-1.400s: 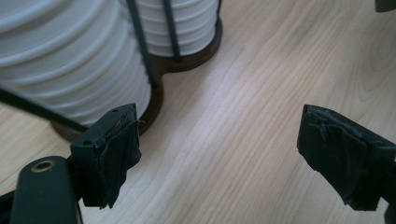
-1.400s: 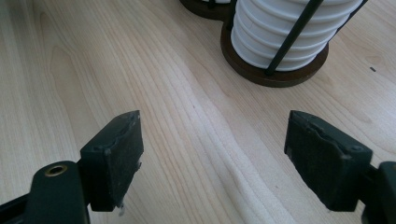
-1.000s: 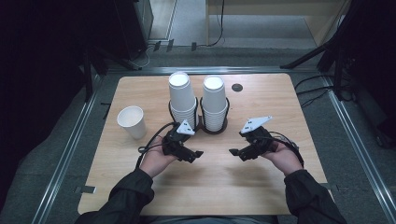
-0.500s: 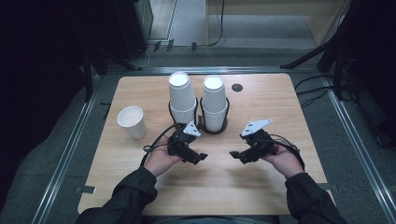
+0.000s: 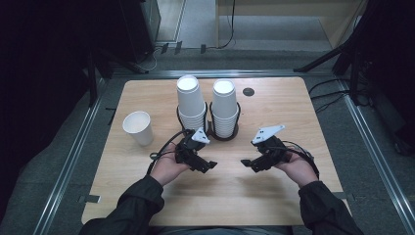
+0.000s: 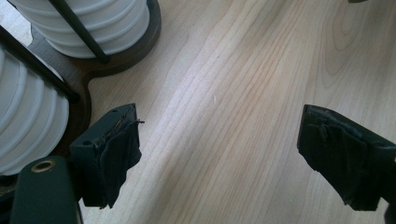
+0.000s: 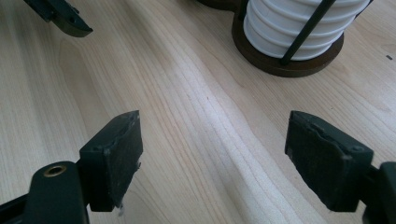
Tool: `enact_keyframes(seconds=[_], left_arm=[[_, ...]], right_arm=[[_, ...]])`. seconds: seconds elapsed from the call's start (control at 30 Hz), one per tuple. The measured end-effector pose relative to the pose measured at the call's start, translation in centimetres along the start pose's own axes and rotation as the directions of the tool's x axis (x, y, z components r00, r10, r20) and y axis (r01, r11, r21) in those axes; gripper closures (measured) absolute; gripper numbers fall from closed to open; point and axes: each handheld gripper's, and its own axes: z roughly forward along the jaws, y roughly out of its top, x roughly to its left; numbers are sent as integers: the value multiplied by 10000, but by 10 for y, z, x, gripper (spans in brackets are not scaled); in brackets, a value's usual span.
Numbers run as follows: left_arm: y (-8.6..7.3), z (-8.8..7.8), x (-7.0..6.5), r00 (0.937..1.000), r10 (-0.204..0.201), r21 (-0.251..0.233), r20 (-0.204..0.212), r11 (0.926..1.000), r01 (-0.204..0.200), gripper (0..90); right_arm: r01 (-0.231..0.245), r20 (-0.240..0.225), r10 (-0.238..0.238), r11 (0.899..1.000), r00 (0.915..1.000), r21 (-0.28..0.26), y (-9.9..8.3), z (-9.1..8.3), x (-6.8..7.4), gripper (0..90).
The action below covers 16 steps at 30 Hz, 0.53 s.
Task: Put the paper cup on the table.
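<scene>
Two stacks of paper cups (image 5: 208, 108) stand in their holder at mid-worktop (image 5: 293, 103), while left tool (image 5: 209, 165) and right tool (image 5: 246, 163) have stayed put, wide open, empty, nothing begun.

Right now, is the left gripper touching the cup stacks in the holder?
Apart. The left gripper view shows the left gripper open over bare table, with wood visible between its jaws and the cup stacks.
</scene>
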Motion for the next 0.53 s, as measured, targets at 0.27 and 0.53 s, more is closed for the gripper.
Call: enact_keyframes(seconds=[0.27,0.53], left_arm=[[-4,1,2,10000,41,187,24,9998,-41,134],[-11,8,13,9966,-510,617,-651,9966,550,127]], right_arm=[[424,46,-424,9991,9991,-100,0,1,3,192],[504,377,-517,9981,9980,357,-3,6,2,194]])
